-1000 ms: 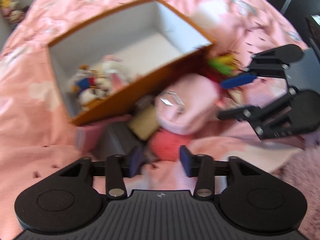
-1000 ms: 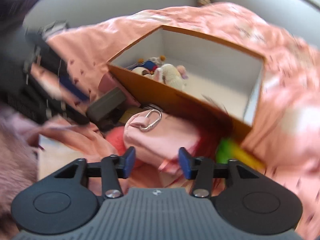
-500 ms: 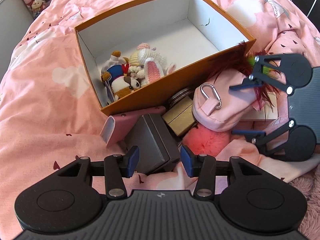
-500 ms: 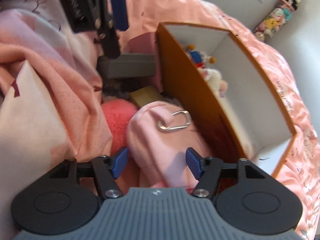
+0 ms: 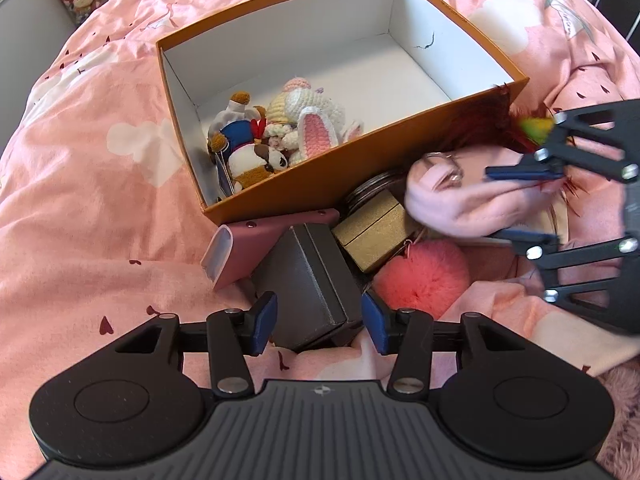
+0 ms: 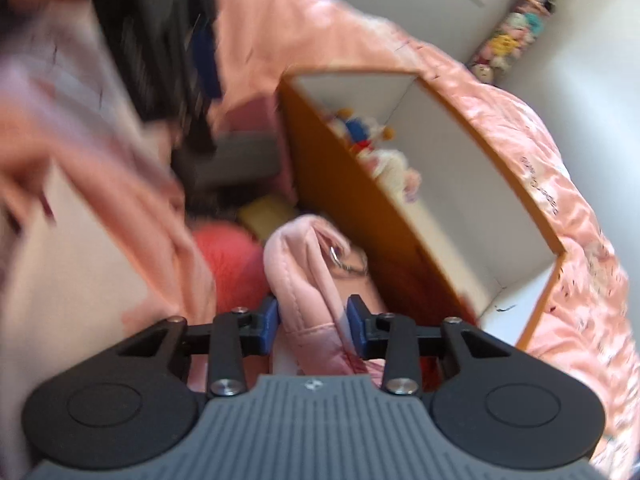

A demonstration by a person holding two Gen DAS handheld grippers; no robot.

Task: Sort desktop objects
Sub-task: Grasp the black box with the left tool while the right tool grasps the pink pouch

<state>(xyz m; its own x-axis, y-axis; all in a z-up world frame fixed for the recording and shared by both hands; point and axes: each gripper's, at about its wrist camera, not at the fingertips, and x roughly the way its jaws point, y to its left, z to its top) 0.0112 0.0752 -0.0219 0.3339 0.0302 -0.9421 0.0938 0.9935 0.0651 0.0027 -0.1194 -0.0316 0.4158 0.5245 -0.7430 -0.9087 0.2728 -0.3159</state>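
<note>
The right gripper (image 6: 312,322) is closing on the pink pouch (image 6: 316,280), whose padded fabric now bunches between the blue pads; half a second ago the jaws stood wider around it. The pouch lies against the near outer wall of the orange box (image 5: 360,152), its metal clip (image 5: 444,168) up. The left gripper (image 5: 319,322) hangs open, its pads apart on either side of the dark grey box (image 5: 308,280) without pressing it; it has sunk slightly toward that box. Around these, on the pink bedspread (image 5: 80,200), lie a gold box (image 5: 372,236), a fluffy coral pompom (image 5: 424,276), a pink case (image 5: 256,248) and dark red feathers (image 5: 484,120) by the box's corner. Plush toys (image 5: 280,136) fill the box's left end.
</note>
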